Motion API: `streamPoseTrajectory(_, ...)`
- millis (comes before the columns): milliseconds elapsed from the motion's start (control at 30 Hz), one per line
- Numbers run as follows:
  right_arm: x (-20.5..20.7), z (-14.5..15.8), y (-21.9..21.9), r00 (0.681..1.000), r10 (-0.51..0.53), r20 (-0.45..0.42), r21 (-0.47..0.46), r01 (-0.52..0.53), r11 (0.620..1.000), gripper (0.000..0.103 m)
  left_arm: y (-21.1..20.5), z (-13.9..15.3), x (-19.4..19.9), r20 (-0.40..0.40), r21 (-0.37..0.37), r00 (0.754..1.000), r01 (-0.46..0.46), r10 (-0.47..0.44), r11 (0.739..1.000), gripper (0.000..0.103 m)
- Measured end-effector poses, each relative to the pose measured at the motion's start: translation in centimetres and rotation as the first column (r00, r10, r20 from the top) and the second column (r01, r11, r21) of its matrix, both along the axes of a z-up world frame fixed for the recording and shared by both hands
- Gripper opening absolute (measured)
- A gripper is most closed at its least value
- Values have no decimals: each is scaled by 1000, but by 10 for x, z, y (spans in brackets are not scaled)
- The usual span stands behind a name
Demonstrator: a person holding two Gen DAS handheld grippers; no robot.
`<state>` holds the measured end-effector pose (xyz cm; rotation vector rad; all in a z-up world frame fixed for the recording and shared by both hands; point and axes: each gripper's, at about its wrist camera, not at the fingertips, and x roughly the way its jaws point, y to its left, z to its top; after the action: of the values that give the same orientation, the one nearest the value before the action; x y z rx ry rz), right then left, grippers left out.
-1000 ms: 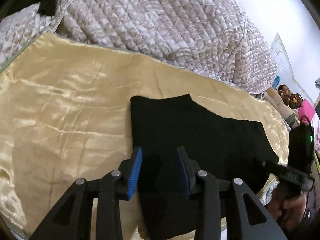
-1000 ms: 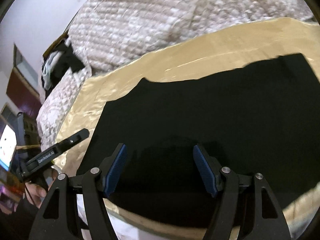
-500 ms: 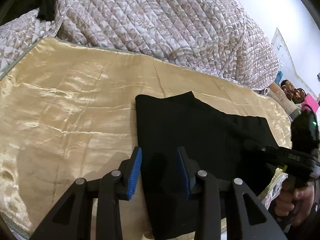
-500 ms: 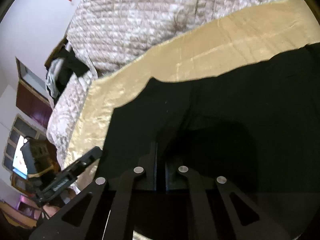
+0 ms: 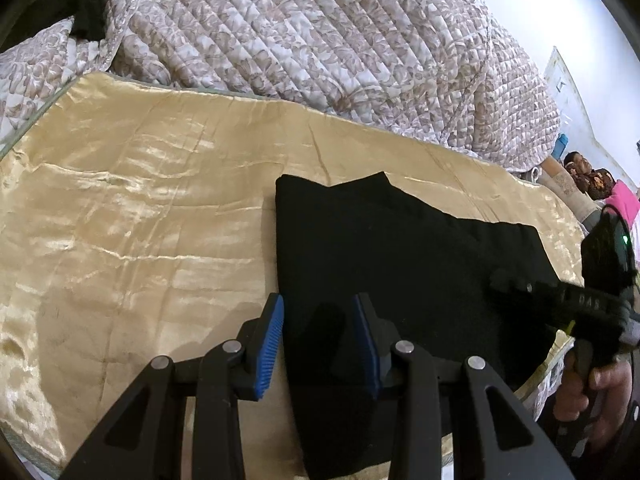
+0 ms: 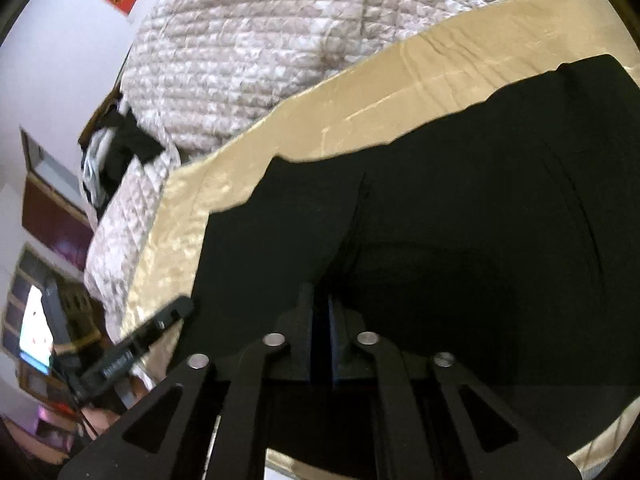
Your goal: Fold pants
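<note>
The black pants [image 5: 400, 264] lay soft and limp near the gold satin sheet's [image 5: 140, 208] front edge (best pinched at a hem), the right gripper [image 6: 320, 336], its jaws just easing apart, nipping a fold while the left gripper [image 5: 318, 340] stood part-open, holding nothing.

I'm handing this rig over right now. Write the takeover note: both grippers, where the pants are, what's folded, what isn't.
Left gripper: jaws open, hovering over the near left edge of the pants, holding nothing.
Right gripper: jaws nearly closed, having just reopened slightly after closing; a ridge of black cloth rises in front of them, but whether the pads grip it is unclear.
Pants: lying on the gold sheet, already folded into a compact black shape; the quilt is heaped behind.
Done: at least one fold, judging by the shape.
Left: confirm the right grip, then probably fold once more and smooth flat.
</note>
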<state>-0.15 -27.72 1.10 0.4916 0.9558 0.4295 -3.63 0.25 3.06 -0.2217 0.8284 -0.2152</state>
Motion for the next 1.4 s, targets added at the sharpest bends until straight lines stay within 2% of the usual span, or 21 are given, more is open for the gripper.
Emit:
streamPoseTrajectory(33,4,2,-1,1000,-2,8,2,2,1000,23,-1,1,2,1,0,1000,-1,1,1000,38)
streamPoseTrajectory(67,8,3,0,1000,3,9,5,-3,1000,25,-1,2,3,3,1,1000,-2,2,1000,38)
streamPoseTrajectory(167,28,0,6,1000,7,-5,6,-7,1000,26,-6,4,10,13,7,1000,-1,1,1000,38)
streamPoseTrajectory(200,32,-1,8,1000,12,-10,7,-12,1000,25,-8,5,12,14,10,1000,-2,2,1000,38)
streamPoseTrajectory(233,38,-2,11,1000,9,-12,-18,-9,1000,9,-9,6,15,17,12,1000,-2,2,1000,38)
streamPoseTrajectory(267,41,-2,13,1000,5,-11,-42,-6,999,2,-11,6,16,19,16,1000,-4,3,1000,38)
streamPoseTrajectory(333,38,0,9,1000,-18,3,-25,18,1000,2,-13,7,19,21,26,1000,-7,7,1000,38)
streamPoseTrajectory(400,31,4,5,999,-40,34,-49,42,998,2,-16,5,21,12,40,1000,-5,4,999,38)
streamPoseTrajectory(500,34,-5,3,1000,-20,4,-73,20,997,2,-22,1,23,-2,77,1000,1,-1,997,38)
streamPoseTrajectory(633,24,12,5,997,-27,72,-167,39,985,12,-22,4,23,5,89,1000,2,-2,996,38)
streamPoseTrajectory(700,15,26,4,990,-36,139,-193,63,979,12,-25,5,28,7,97,1000,1,-1,995,38)
streamPoseTrajectory(800,16,39,12,981,6,194,-199,33,979,12,-32,7,46,11,118,1000,15,-16,993,38)
streamPoseTrajectory(867,27,36,23,984,40,172,-227,0,974,12,-36,2,60,-12,130,1000,22,-20,991,38)
streamPoseTrajectory(933,45,18,28,995,26,92,-282,1,960,12,-36,-7,69,-53,126,998,31,-25,992,38)
streamPoseTrajectory(1000,50,6,23,999,17,49,-267,-3,964,12,-38,-8,67,-41,136,999,34,-28,990,42)
streamPoseTrajectory(1067,47,10,21,998,10,62,-260,6,966,12,-41,-8,63,-32,154,999,43,-39,987,44)
streamPoseTrajectory(1200,25,22,26,993,32,113,-316,6,949,12,-40,-3,49,-29,153,999,38,-34,987,44)
streamPoseTrajectory(1400,-23,25,45,978,117,174,-384,-42,923,12,-43,0,19,-17,170,999,33,-31,985,44)
